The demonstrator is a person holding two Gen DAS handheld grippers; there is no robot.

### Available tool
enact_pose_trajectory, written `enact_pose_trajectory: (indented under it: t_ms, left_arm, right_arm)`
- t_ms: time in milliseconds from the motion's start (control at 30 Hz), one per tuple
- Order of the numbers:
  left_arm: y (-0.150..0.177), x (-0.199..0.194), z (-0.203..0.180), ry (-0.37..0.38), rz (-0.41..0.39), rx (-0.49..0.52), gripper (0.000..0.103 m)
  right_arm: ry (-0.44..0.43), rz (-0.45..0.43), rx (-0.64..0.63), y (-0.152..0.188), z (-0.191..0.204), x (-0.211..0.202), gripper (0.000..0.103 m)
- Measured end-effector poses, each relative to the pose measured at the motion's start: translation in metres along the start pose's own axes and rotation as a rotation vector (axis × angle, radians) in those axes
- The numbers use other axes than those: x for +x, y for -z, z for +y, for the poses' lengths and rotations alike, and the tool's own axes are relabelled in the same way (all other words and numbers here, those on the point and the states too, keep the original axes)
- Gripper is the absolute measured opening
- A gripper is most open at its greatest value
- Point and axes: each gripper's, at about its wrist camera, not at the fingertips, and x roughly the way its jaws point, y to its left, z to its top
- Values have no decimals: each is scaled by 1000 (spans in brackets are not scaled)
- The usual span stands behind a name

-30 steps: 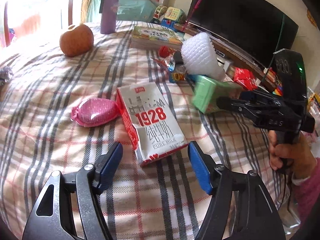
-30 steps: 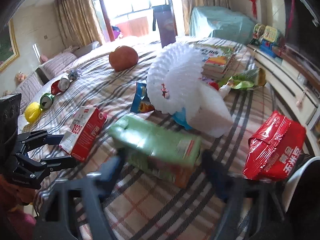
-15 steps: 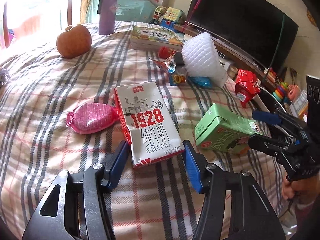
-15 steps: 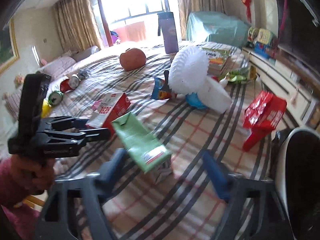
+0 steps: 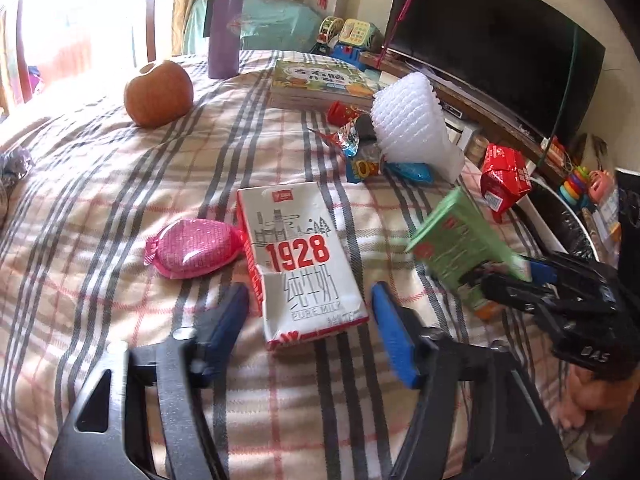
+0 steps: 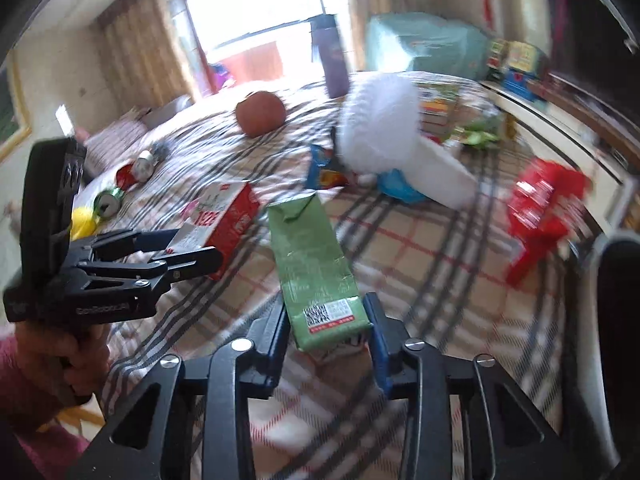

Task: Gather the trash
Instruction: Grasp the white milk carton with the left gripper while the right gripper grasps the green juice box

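Note:
A white and red "1928" milk carton lies flat on the plaid bed cover. My left gripper is open, its blue fingers on either side of the carton's near end without touching it. My right gripper is shut on a green carton and holds it tilted above the cover; the green carton also shows in the left wrist view. A pink netted packet lies just left of the milk carton.
A white foam sleeve, snack wrappers and a red bag lie at the right. An orange fruit, a purple flask and a book lie farther back. Cans lie at the left.
My right gripper has closed on the green carton and lifted it off the cover. My left gripper has opened a little wider around the milk carton's near end.

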Motion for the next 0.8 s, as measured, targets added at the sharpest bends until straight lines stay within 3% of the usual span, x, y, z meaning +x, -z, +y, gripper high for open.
enact_pose_trajectory:
  t_ms: [67, 233, 567, 800]
  left_arm:
    - [0, 0, -4, -10, -4, 6, 51]
    - [2, -9, -24, 45, -26, 49, 48]
    - [10, -16, -81, 156, -22, 156, 48]
    - [13, -12, -91, 165, -6, 170, 48]
  right_arm:
    - [30, -18, 50, 7, -7, -10, 34]
    - [99, -62, 158, 24, -22, -34, 34]
    - [189, -127, 195, 36, -30, -71, 33]
    - [201, -113, 220, 43, -37, -66, 33]
